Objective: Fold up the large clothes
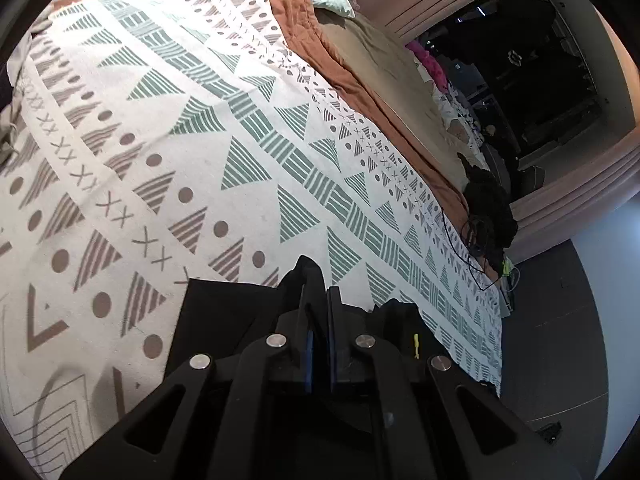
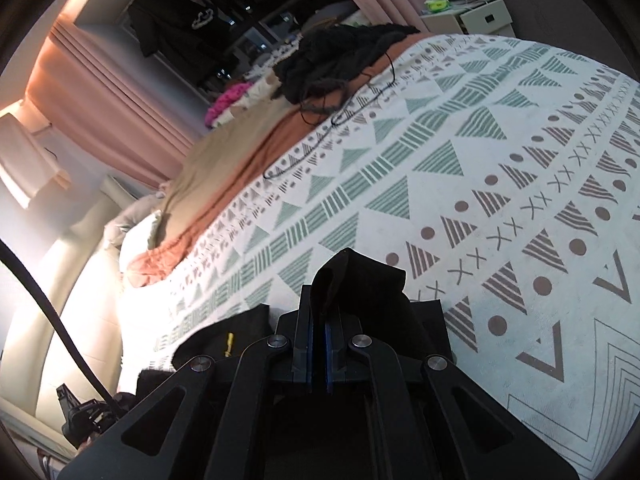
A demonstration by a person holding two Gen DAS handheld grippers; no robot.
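Observation:
A black garment (image 1: 216, 312) lies low over the patterned bedspread (image 1: 200, 140), spreading to both sides of my left gripper (image 1: 320, 292). That gripper is shut, its blue pads pinching a fold of the black cloth. In the right wrist view my right gripper (image 2: 318, 300) is shut on the same black garment (image 2: 360, 276), a bunched fold rising between and above its fingers. More of the cloth hangs to the left, with a small yellow tag pin (image 2: 229, 344) on it. The same pin (image 1: 416, 345) shows in the left wrist view.
The bedspread (image 2: 440, 180) covers a bed with a rust-coloured quilt (image 1: 320, 60), a tan blanket (image 2: 224, 160) and pillows. A dark knitted pile (image 2: 332, 56) with a thin black cord lies at the bed's far side. Pink curtains, a dark closet and a white nightstand (image 2: 468, 16) surround it.

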